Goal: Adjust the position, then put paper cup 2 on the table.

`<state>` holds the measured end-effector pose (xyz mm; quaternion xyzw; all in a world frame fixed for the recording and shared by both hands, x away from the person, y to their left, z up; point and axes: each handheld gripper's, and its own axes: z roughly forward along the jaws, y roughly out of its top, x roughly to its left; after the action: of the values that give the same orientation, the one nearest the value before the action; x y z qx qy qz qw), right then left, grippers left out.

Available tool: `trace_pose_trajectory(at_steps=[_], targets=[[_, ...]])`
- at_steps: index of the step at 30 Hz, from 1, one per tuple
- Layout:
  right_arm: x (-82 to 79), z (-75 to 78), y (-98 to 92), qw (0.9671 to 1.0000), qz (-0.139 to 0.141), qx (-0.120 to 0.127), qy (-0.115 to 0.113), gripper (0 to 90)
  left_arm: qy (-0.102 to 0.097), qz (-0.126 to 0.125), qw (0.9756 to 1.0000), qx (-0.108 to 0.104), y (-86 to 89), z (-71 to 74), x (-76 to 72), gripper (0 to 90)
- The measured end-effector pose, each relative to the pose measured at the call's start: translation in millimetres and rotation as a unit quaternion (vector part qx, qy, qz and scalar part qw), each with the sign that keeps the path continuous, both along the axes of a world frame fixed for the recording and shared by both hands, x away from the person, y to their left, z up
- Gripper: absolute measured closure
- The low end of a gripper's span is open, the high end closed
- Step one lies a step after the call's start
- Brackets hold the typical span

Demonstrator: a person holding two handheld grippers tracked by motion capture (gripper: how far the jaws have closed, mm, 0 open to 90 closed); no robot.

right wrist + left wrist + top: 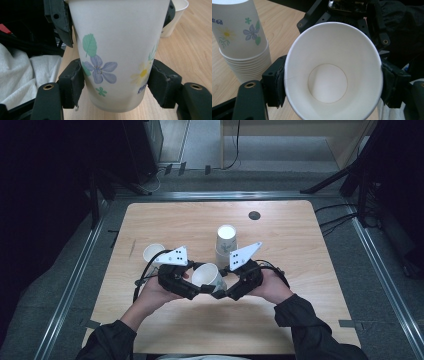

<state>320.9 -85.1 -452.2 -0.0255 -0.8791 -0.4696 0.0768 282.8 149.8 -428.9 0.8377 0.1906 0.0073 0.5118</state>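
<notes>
Paper cup (207, 276) tilted, mouth leftward.

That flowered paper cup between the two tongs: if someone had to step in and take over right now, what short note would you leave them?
Left tongs: pads pressed on both sides of the paper cup near its rim.
Right tongs: shut on the same cup lower down, near its base.
The cup is held lying on its side between the hands above the table, its mouth facing the left tongs.
Stack of cups stands upside down just behind; a single cup stands upright at the left.
Done: one cup is off the table, gripped by both tongs.
Left: probably one side lets go and the cup gets set down.
</notes>
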Motion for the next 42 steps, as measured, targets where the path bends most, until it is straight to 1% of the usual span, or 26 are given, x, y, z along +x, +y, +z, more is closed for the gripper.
trace_pose_trajectory(at_steps=[2,3,6,7,8,9,11,12,14,15,17,20,21,22,23,26,27,28,30,32,33,34,36,37,39,42], targets=[[0.0,-0.5,0.5,1.0000,-0.001,-0.003,0.004,29.8,-0.007,0.002,0.9999,0.012,0.6,2.6,-0.8,23.5],[0.4,-0.8,0.7,1.0000,0.000,-0.003,0.007,27.3,-0.007,0.002,0.9999,0.012,1.5,3.5,-0.6,23.5],[1.1,-1.1,-0.5,1.0000,-0.004,-0.005,0.006,25.1,-0.005,0.005,0.9999,0.008,4.5,5.9,0.1,23.5],[1.2,-1.7,-2.1,0.9999,-0.013,-0.010,0.003,23.8,-0.001,0.009,0.9999,0.005,6.7,7.7,0.4,23.5],[1.2,-1.7,-2.1,0.9999,-0.013,-0.010,0.003,23.8,0.000,0.012,0.9999,0.001,8.0,8.8,0.6,23.5],[1.7,-2.7,-3.7,0.9997,-0.017,-0.018,0.001,22.9,0.003,0.016,0.9999,0.005,10.4,12.0,0.8,23.6],[1.6,-3.4,-5.1,0.9995,-0.023,-0.021,-0.002,22.6,0.005,0.016,0.9998,0.007,13.4,14.4,1.0,23.6],[1.7,-3.8,-5.9,0.9994,-0.025,-0.024,-0.002,22.5,0.002,0.016,0.9998,0.010,15.1,15.7,1.2,23.6],[2.2,-4.6,-7.6,0.9991,-0.032,-0.025,-0.006,22.4,0.003,0.015,0.9998,0.010,16.5,16.7,1.1,23.6],[1.9,-4.7,-8.6,0.9988,-0.038,-0.029,-0.007,22.4,0.001,0.013,0.9998,0.013,18.0,17.9,1.7,23.6],[2.0,-5.4,-10.0,0.9987,-0.040,-0.031,-0.010,22.4,-0.005,0.015,0.9996,0.024,21.1,19.6,2.3,23.6],[1.2,-5.6,-11.5,0.9985,-0.043,-0.032,-0.012,22.0,-0.001,0.012,0.9995,0.031,23.4,19.7,3.9,23.6],[0.9,-5.4,-12.6,0.9983,-0.046,-0.034,-0.013,22.0,-0.004,0.015,0.9991,0.039,24.7,19.4,4.7,23.6],[0.4,-5.6,-14.9,0.9978,-0.055,-0.035,-0.016,22.0,-0.002,0.014,0.9986,0.051,26.3,18.6,6.4,23.6],[0.6,-6.0,-15.5,0.9975,-0.058,-0.035,-0.019,22.0,-0.004,0.015,0.9983,0.056,27.7,18.2,7.2,23.6],[0.6,-6.6,-17.9,0.9968,-0.068,-0.037,-0.019,22.0,-0.001,0.015,0.9981,0.060,30.3,17.0,9.1,23.6],[0.0,-6.7,-20.9,0.9960,-0.079,-0.036,-0.021,22.0,-0.002,0.012,0.9976,0.068,32.4,15.6,11.4,23.6],[0.1,-6.8,-21.8,0.9960,-0.080,-0.034,-0.021,21.9,-0.002,0.012,0.9976,0.068,32.4,15.6,11.4,23.6],[-0.5,-6.6,-24.6,0.9955,-0.085,-0.034,-0.024,21.7,-0.002,0.012,0.9969,0.078,35.3,12.9,15.4,23.6],[-0.9,-6.4,-26.2,0.9950,-0.090,-0.035,-0.026,21.7,-0.003,0.012,0.9966,0.081,36.3,11.3,16.6,23.6],[-0.9,-6.9,-29.6,0.9940,-0.100,-0.033,-0.030,21.7,-0.001,0.010,0.9959,0.090,38.7,8.1,19.1,23.6],[-0.9,-6.9,-29.6,0.9940,-0.100,-0.033,-0.030,21.7,-0.001,0.010,0.9959,0.090,38.7,8.1,19.1,23.6],[-0.1,-7.9,-32.6,0.9931,-0.108,-0.033,-0.031,21.7,-0.002,0.012,0.9951,0.098,41.5,4.1,20.9,23.6],[0.6,-8.4,-34.1,0.9928,-0.110,-0.035,-0.031,21.7,-0.005,0.012,0.9947,0.102,43.0,2.2,21.4,23.6],[2.7,-9.8,-36.8,0.9924,-0.111,-0.042,-0.033,21.7,-0.002,0.012,0.9933,0.115,47.0,-3.1,23.2,23.5],[4.6,-11.7,-37.6,0.9914,-0.118,-0.050,-0.025,21.7,0.001,0.013,0.9927,0.120,51.5,-10.0,24.4,23.5]])
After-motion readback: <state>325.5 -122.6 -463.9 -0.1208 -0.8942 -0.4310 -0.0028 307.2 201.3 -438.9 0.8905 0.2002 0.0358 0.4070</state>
